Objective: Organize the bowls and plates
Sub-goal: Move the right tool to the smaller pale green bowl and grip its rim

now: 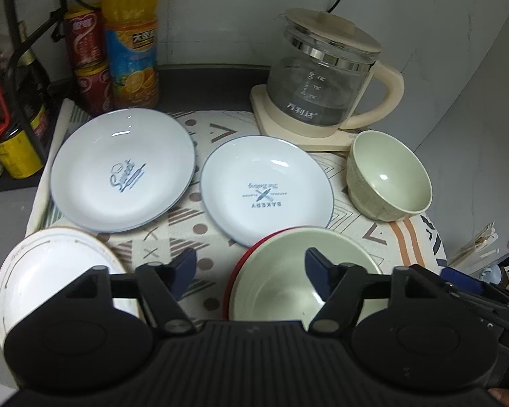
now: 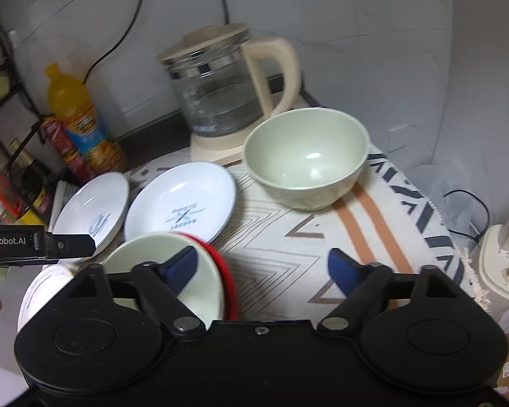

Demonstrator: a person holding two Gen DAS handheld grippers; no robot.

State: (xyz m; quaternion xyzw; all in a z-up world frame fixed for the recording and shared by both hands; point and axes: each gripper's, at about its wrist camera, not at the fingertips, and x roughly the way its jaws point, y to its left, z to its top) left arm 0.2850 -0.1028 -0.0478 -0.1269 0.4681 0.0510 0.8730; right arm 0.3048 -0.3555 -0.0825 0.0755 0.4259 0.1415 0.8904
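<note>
Tongs first: my left gripper (image 1: 251, 264) stands wide open with nothing between its blue pads, poised above the near rim of a green bowl (image 1: 288, 271) that is nested in a red bowl (image 1: 236, 271), and my right gripper (image 2: 264, 268) gapes just as empty beside that same stack. Beyond, I read "BAKERY" on the nearer blue-rimmed plate (image 1: 266, 185), a script logo on the farther plate (image 1: 124, 169), and "enRobot.AI" on the left tool. A second green bowl (image 2: 307, 157) sits apart beside the glass kettle (image 1: 322, 78).

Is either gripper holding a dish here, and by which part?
Nothing is held. The left gripper and right gripper are both open, hovering near the pale green bowl nested in a red one.
</note>
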